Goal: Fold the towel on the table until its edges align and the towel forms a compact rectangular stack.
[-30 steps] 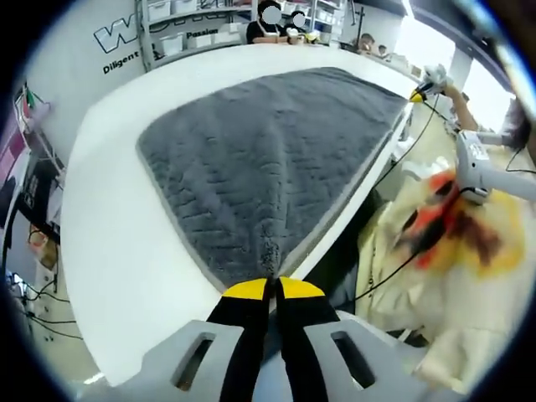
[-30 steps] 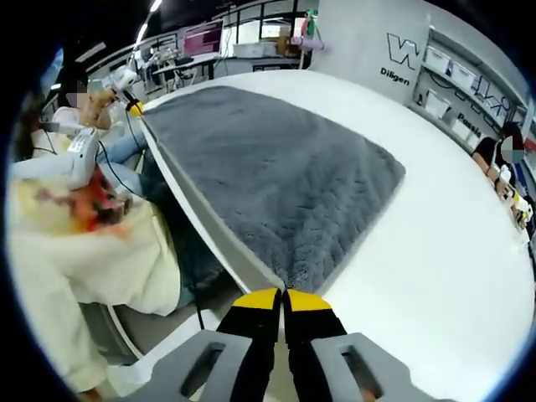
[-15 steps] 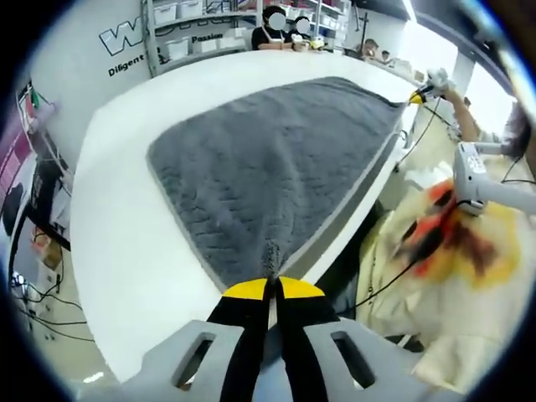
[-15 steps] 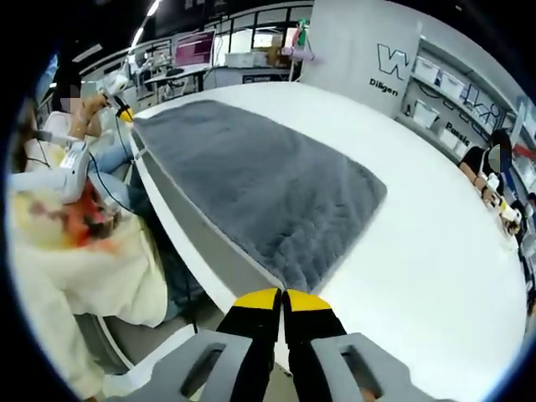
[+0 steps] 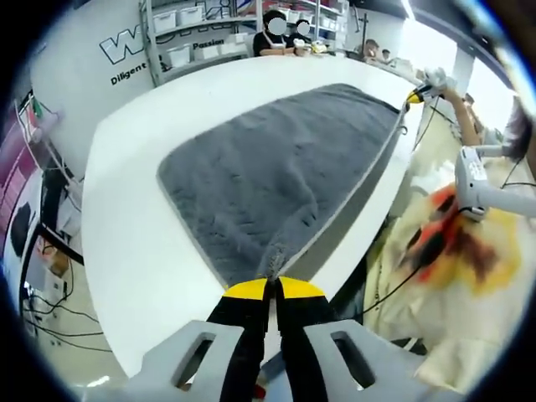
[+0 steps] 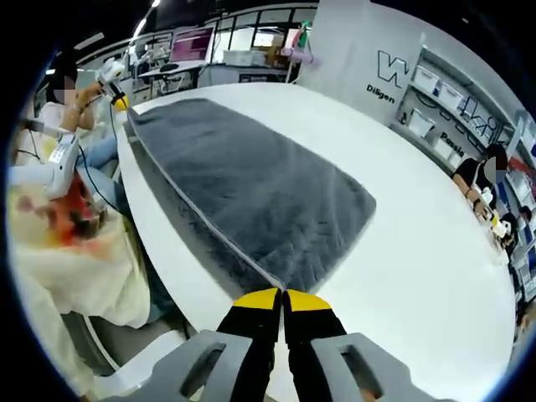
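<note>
- Risk 1: corner slips out. My left gripper (image 5: 269, 289) is clamped on only a thin tip of the towel (image 5: 285, 167), w/ little cloth between the jaws; a quick pull or uneven lift prob strips it.
- Risk 2: skewed fold. My right gripper (image 6: 281, 295) is pinched shut on the other near corner of the towel (image 6: 251, 193). If one hand travels faster or higher than the other, the near edge lands crooked on the far edge and edges won't align.
- Risk 3: drag. The towel is plush and mostly flat on the tabletop (image 5: 134, 218); pulling low instead of lifting could slide the whole sheet toward the tabletop's near edge, maybe off it.
- Where it lies, rel. to the towel: each gripper sits at a near corner, touching it, at the tabletop's near edge. From there the grey sheet spreads away over the tabletop (image 6: 435, 251), far corners well apart from both grippers.
- In the left gripper view the right gripper (image 5: 416, 96) shows at the towel's far end; in the right gripper view the left gripper (image 6: 120, 102) likewise, so the near edge looks stretched between them.
- No fold made yet, as I judge it.
</note>
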Demonstrator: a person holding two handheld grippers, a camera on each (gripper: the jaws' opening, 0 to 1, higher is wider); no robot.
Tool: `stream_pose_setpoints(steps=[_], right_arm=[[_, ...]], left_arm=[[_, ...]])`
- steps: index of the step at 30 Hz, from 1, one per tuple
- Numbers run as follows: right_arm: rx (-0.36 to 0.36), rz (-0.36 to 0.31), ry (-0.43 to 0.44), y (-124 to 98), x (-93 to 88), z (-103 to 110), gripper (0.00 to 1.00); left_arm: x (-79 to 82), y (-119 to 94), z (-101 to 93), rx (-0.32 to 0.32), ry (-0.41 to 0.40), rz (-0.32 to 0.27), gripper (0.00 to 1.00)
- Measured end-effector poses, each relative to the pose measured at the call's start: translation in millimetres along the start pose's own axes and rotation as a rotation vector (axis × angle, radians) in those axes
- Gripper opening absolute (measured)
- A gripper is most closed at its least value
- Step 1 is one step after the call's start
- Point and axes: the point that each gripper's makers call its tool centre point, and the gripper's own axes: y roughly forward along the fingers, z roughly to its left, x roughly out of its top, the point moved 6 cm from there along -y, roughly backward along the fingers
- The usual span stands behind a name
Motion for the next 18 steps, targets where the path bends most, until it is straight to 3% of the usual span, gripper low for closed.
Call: stream_pose_setpoints(steps=[18], right_arm=[[-0.004, 0.011, 0.02, 11.9, 2.8, -13.5, 0.0]], left_arm=[[18.5, 4.4, 15.2, 0.021, 0.017, -0.001, 0.03]])
